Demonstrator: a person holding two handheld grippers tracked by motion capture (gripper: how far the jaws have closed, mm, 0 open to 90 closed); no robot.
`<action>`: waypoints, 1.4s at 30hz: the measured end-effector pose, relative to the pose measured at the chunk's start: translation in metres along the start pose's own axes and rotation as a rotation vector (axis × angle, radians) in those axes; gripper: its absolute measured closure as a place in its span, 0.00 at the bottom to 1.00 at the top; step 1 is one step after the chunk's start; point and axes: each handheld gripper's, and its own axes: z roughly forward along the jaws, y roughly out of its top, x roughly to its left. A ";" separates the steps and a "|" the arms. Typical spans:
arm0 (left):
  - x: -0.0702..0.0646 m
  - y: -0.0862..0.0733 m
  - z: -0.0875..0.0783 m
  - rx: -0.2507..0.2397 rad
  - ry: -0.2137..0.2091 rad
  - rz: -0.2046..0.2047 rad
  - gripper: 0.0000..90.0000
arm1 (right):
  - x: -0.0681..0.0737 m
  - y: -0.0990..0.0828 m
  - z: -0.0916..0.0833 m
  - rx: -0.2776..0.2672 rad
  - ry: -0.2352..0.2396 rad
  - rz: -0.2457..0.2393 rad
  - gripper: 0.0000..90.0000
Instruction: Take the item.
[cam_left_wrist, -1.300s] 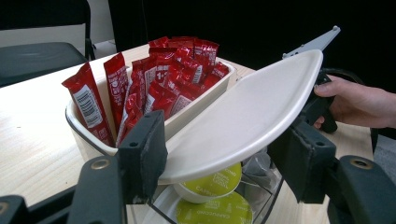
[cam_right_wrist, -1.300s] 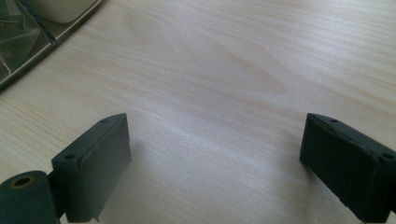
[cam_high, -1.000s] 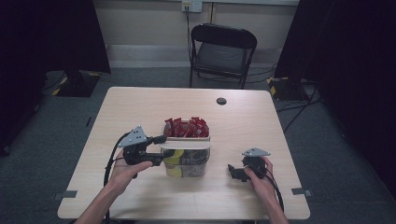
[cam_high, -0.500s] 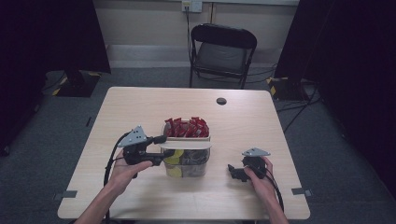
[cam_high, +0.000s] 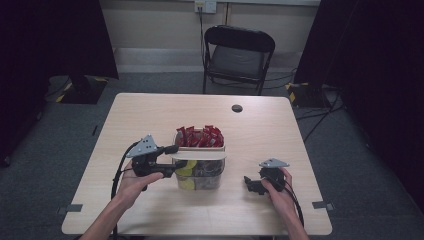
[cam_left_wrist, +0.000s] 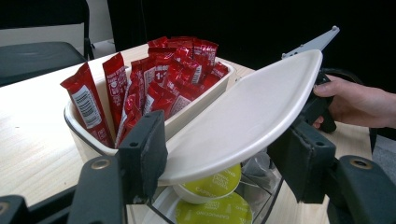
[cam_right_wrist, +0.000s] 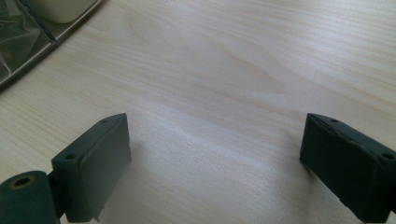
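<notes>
A white oval lid (cam_left_wrist: 243, 116) is pinched at its edge by my left gripper (cam_left_wrist: 224, 158), which is shut on it. The lid is tilted above a clear box (cam_high: 202, 179) holding yellow-green capsules (cam_left_wrist: 212, 186). Behind the clear box, a white tray (cam_left_wrist: 74, 123) is packed with upright red sachets (cam_left_wrist: 159, 79). In the high view my left gripper (cam_high: 172, 161) sits at the box's left side with the lid (cam_high: 200, 155) lying across the top. To the box's right, my right gripper (cam_high: 248, 184) rests low on the table. Its jaws (cam_right_wrist: 215, 163) stand open over bare wood.
The pale wooden table (cam_high: 150, 115) has a small black round object (cam_high: 237, 108) near its far edge. A black folding chair (cam_high: 239, 55) stands behind the table. A corner of the clear box (cam_right_wrist: 28, 42) lies ahead and left of my right gripper.
</notes>
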 end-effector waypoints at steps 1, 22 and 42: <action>0.000 0.000 0.000 0.000 0.000 0.000 0.41 | 0.000 0.000 0.000 0.000 0.000 0.000 0.09; 0.000 0.000 0.000 0.002 -0.001 0.005 0.41 | 0.000 0.000 0.000 0.000 0.000 0.000 0.09; -0.002 0.001 0.000 0.014 -0.001 0.020 0.41 | 0.000 0.000 0.000 0.000 0.000 0.000 0.09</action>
